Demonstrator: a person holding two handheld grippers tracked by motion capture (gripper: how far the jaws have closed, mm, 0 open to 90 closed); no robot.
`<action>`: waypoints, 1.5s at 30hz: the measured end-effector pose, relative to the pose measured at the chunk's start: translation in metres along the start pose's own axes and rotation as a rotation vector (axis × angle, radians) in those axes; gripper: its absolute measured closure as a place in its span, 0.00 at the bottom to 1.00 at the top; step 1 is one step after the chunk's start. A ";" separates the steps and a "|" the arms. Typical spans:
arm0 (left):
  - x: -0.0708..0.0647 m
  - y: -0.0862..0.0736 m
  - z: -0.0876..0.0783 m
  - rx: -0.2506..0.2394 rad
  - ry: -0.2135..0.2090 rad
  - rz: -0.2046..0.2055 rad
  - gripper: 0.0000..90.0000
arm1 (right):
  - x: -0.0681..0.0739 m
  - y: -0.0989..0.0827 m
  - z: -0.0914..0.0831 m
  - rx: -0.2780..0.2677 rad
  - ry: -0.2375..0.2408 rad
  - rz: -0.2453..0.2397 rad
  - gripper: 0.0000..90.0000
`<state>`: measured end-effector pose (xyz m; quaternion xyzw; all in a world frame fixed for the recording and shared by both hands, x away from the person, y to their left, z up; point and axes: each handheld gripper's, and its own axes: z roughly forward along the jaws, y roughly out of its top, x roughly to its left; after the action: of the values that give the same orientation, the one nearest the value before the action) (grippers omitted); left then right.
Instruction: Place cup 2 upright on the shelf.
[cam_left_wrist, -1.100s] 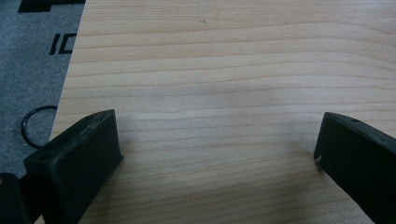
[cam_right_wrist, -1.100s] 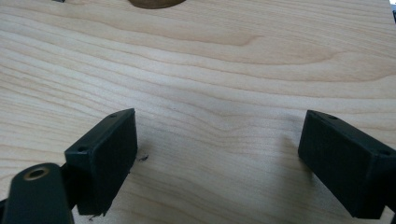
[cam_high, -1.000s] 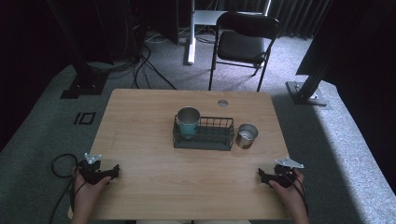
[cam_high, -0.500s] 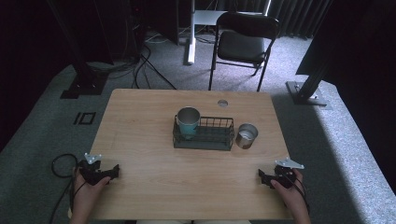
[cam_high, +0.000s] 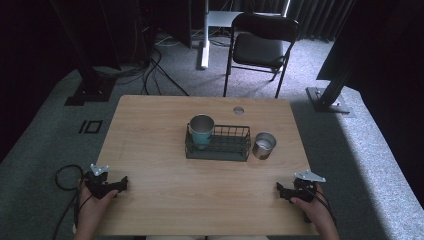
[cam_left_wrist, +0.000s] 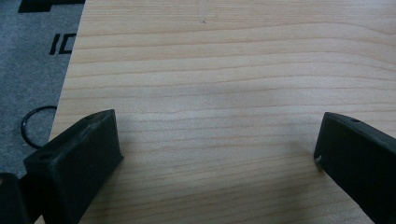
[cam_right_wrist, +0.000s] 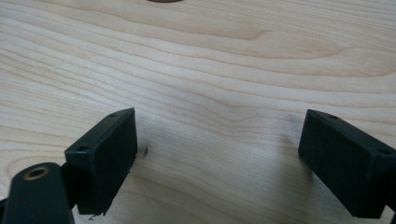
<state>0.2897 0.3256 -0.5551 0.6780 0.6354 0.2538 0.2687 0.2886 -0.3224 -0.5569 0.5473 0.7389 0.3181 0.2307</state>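
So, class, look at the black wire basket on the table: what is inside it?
A teal cup stands upright in the left end of the wire basket. The rest looks empty. The cup's inside cannot be made out.

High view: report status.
Left hand-held gripper open, right hand-held gripper open, both empty. Teal cup in wire basket, steel cup beside. Path clear.

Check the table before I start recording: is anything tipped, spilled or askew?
Nothing stands out. The teal cup stands upright in the wire basket, the metal cup upright beside it, no spill on the table.
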 end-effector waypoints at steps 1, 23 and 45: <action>0.000 0.000 0.000 0.000 0.000 0.000 0.01 | 0.000 0.000 0.000 0.000 0.000 0.000 0.13; 0.000 0.000 0.000 0.001 0.000 0.001 0.01 | 0.000 0.017 0.007 -0.050 0.070 0.028 0.15; 0.000 0.000 0.000 0.000 -0.001 0.000 0.01 | 0.003 0.049 0.021 -0.134 0.079 -0.018 0.14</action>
<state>0.2898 0.3255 -0.5552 0.6781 0.6352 0.2537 0.2691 0.3344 -0.3056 -0.5361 0.5112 0.7294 0.3861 0.2401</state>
